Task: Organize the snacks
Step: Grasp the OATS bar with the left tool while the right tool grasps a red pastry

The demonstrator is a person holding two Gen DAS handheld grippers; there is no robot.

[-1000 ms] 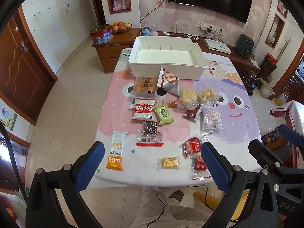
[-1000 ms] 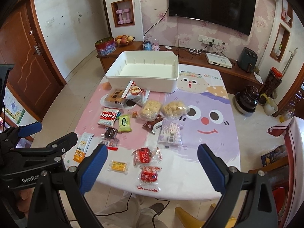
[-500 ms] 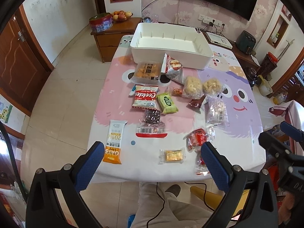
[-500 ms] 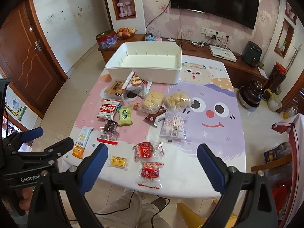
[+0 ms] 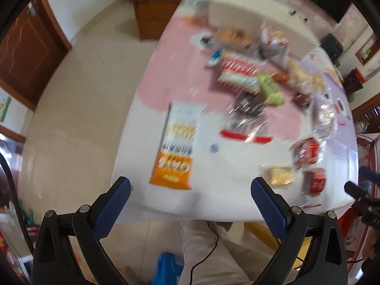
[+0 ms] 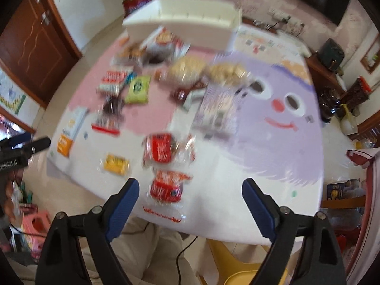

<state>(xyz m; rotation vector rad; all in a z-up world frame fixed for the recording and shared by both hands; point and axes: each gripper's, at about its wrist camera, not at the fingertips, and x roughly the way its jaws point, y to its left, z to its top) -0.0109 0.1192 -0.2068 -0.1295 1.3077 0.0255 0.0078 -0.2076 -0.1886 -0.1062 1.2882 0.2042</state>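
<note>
Hovering wide and empty, left gripper [image 5: 190,191] has the orange packet [image 5: 177,147] at 12 o'clock; right gripper [image 6: 190,192], jaws narrowing slightly but empty, frames a red snack [image 6: 166,186], probably lining up grabs.

Snack packets [image 5: 239,71] motion-blurred, labels unreadable; bin [image 6: 190,21] smeared.

Snack packets [image 6: 159,150] scattered flat before empty white bin [image 6: 187,23] (blurred).

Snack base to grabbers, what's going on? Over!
Left gripper open, empty, above orange-white packet. Right gripper open, jaws just narrowing, nothing between, over red packet. White bin empty-looking. Path clear.
</note>
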